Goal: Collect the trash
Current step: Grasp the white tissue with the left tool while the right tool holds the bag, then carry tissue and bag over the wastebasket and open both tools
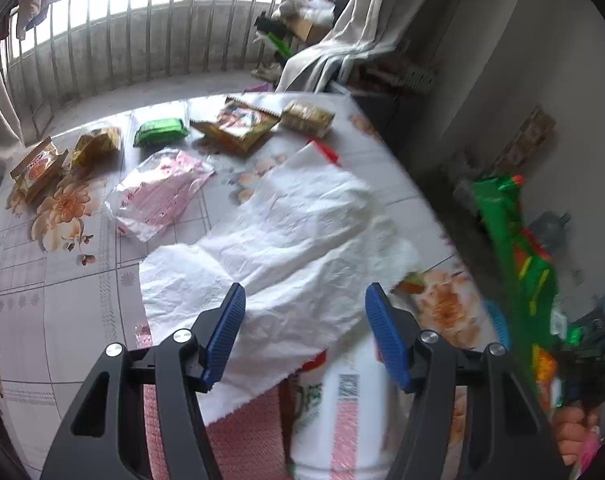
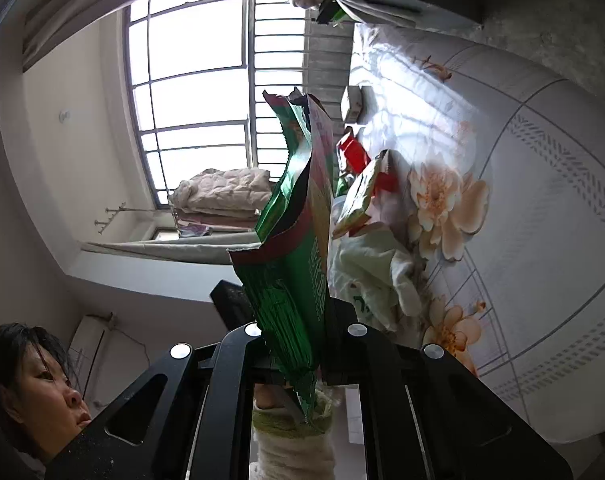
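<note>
In the left wrist view my left gripper (image 1: 305,320) stands open, nothing pressed between its blue pads (image 1: 226,332). It hovers over the near edge of a big crumpled white paper sheet (image 1: 294,240) on the flowered table (image 1: 50,320). Farther back lie a pink-and-white plastic bag (image 1: 162,192), a green packet (image 1: 160,131) and several snack wrappers (image 1: 238,126). My right gripper (image 2: 294,320) is shut on a torn green snack wrapper (image 2: 290,272) that sticks up out of its jaws. The same green wrapper (image 1: 518,256) shows blurred at the right of the left wrist view, beside the table's edge.
A white and red patterned bag (image 1: 342,420) sits blurred under the left gripper. Window railing (image 1: 142,40) and draped cloth (image 1: 362,32) stand behind the table. In the right wrist view, more wrappers (image 2: 362,196) and white tissue (image 2: 374,276) lie on the flowered cloth (image 2: 542,240); a person's head (image 2: 26,380) is at lower left.
</note>
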Available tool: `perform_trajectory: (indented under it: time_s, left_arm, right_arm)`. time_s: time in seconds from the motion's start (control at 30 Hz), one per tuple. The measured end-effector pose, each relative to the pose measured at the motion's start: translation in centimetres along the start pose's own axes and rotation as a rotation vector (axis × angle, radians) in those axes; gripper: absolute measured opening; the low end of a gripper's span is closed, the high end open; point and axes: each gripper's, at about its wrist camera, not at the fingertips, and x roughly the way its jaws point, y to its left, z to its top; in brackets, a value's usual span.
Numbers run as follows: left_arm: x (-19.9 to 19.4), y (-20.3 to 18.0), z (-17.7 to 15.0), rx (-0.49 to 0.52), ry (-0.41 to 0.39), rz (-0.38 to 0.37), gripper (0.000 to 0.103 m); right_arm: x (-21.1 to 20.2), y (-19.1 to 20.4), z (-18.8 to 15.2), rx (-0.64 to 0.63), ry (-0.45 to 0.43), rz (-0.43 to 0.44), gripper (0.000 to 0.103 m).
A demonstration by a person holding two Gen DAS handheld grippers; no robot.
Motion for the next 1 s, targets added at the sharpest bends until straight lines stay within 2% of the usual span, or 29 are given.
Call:
perform_trajectory:
  time_s: [0.07, 0.2, 0.27, 0.4, 0.47, 0.73, 0.9, 1.0]
  left_arm:
    - [0.6, -0.1, -0.1, 0.024, 0.011, 0.038, 0.057]
    - [1.4, 0.0, -0.6, 0.072, 0.029, 0.111, 0.037]
    - [1.7, 0.2, -0.8, 0.089, 0.039, 0.138, 0.030]
    - [2.1, 0.7, -1.3, 0.099, 0.048, 0.167, 0.010]
    - [1.7, 1.1, -1.3, 0.087, 0.034, 0.165, 0.005]
    - [-3.8, 1.4, -0.3, 0.080, -0.121, 0.183, 0.003]
    - [-6.5, 0.3, -0.2, 0.105, -0.159, 0.172, 0.003]
    - [-7.6, -1.3, -0.4, 0.120, -0.162, 0.128, 0.003]
  right_arm:
    - [-0.1, -0.3, 0.1, 0.007, -0.007, -0.002, 0.008]
    - [-0.4, -0.8, 0.4, 0.017, -0.017, -0.001, 0.008]
    - [-0.2, -1.1, 0.4, 0.019, -0.018, -0.001, 0.008]
    - [-0.4, -1.1, 0.1, 0.022, -0.019, -0.003, 0.009]
    - [-0.5, -1.0, 0.0, 0.022, -0.019, -0.001, 0.009]
    - [-0.1, -0.3, -0.1, 0.002, -0.026, 0.015, 0.009]
    - [-0.3, 0.5, -0.3, -0.019, -0.030, 0.058, 0.009]
    - [-0.7, 1.2, -0.4, -0.048, -0.033, 0.077, 0.009]
